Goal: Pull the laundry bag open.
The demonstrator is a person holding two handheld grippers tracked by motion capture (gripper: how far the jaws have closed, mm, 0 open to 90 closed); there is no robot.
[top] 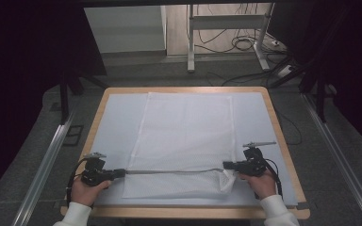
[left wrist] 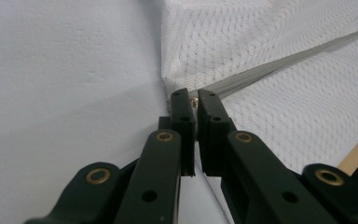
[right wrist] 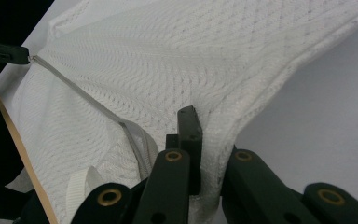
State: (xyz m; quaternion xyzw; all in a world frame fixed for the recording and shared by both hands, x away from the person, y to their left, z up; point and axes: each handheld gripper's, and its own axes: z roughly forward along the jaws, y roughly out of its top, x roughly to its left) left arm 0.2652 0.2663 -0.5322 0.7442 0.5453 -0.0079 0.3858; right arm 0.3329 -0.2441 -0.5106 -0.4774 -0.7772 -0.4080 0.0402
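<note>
In the high view both forearms come in from the near edge, white sleeves showing, each hand wrapped round a gripper held level and pointing inward at the other. The left gripper (top: 122,172) pinches the left end of the zipper (top: 169,171), which runs taut between the two tools. The right gripper (top: 226,165) is clamped on the right end of the mesh bag (top: 186,132), where the fabric bunches just below its tips. The bag stretches away from both grippers across the sheet (top: 118,117) that covers the table (top: 283,141). How the jaws stand is too small to read here.

In the left gripper view the left gripper (left wrist: 195,100) has its jaws nearly together, gripping a small brass-coloured piece at the zipper (left wrist: 279,65) end; the piece is mostly hidden between the pads. The bag (left wrist: 261,28) rises just beyond the tips and spreads to their right. To their left lies bare sheet (left wrist: 51,93).

In the right gripper view the right gripper (right wrist: 209,140) is clenched on a fold of the bag (right wrist: 177,60); fabric fills the gap and hides the right pad. The zipper (right wrist: 79,95) runs from beside the jaws away to the far left gripper (right wrist: 9,53), dark and cut off at the edge. A white loop (right wrist: 79,186) sits just left of the jaws.
</note>
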